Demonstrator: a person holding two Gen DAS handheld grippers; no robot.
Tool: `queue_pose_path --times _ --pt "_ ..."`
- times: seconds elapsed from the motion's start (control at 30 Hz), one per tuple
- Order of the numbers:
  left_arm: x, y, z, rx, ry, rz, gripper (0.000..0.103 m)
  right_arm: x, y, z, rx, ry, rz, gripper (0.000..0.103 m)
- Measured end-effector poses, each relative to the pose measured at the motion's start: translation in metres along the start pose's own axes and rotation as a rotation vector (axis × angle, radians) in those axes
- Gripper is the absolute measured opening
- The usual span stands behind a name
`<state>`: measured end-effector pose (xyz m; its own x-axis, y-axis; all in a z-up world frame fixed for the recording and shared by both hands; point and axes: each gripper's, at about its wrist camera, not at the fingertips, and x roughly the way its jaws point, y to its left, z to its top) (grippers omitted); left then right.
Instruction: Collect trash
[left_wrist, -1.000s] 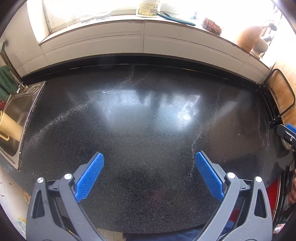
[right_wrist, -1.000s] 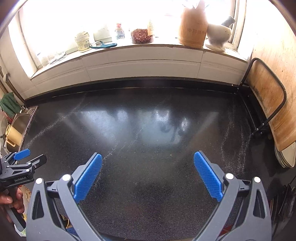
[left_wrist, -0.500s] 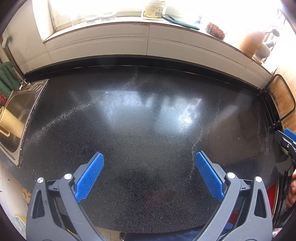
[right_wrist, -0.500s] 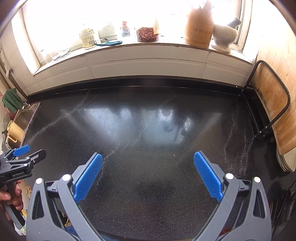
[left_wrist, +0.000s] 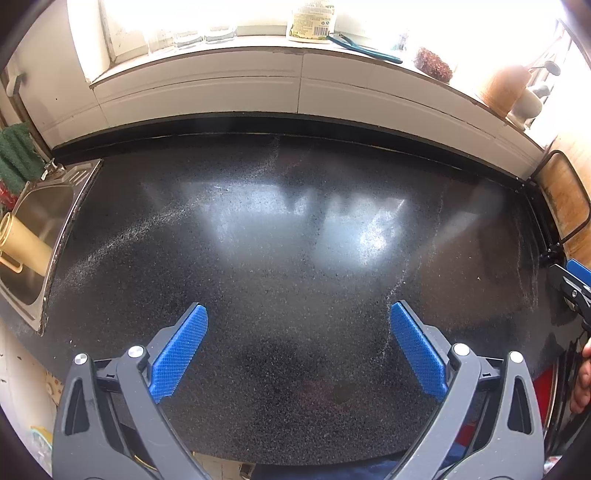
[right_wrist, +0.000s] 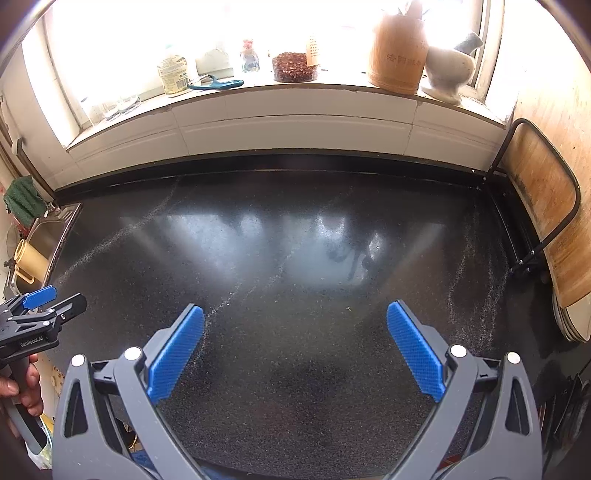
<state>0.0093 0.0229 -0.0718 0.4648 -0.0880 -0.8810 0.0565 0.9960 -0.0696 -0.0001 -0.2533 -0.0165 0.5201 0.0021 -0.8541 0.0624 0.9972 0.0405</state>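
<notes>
The left gripper (left_wrist: 298, 350), two grey arms tipped with blue ribbed pads, stands with its jaws spread wide and nothing between them, poised over the speckled black stone countertop (left_wrist: 295, 258). The right gripper (right_wrist: 295, 350), of the same grey-and-blue build, is likewise spread wide and empty above the same surface, with the person's left hand (right_wrist: 22, 387) visible at the lower left of its view, wrapped around the other tool's handle. No piece of trash can be made out on the worktop in either view; only thin pale streaks of fine grit (right_wrist: 476, 295) cross the dark stone. Off to the left lies one stainless steel sink (left_wrist: 33, 236) with one tan plastic cup (left_wrist: 22, 240) lying in it, and one green cloth (left_wrist: 14, 158) hangs above it. Along the white tiled windowsill (right_wrist: 295, 107) at the back stand one labelled jar (right_wrist: 173, 75), one teal-handled peeler (right_wrist: 218, 84), one clear tub of reddish-brown dried bits (right_wrist: 295, 66), one round wooden utensil holder (right_wrist: 399, 55) and one pale stone mortar (right_wrist: 448, 70) with a pestle. At the right, one wooden cutting board (right_wrist: 543, 218) leans in a black wire rack (right_wrist: 532, 254).
</notes>
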Motion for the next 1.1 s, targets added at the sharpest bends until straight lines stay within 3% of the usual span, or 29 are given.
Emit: queue_pose_path --times 1.1 --pt "0.009 -0.005 0.008 -0.009 0.006 -0.003 0.096 0.015 -0.001 0.017 -0.031 0.009 0.009 0.096"
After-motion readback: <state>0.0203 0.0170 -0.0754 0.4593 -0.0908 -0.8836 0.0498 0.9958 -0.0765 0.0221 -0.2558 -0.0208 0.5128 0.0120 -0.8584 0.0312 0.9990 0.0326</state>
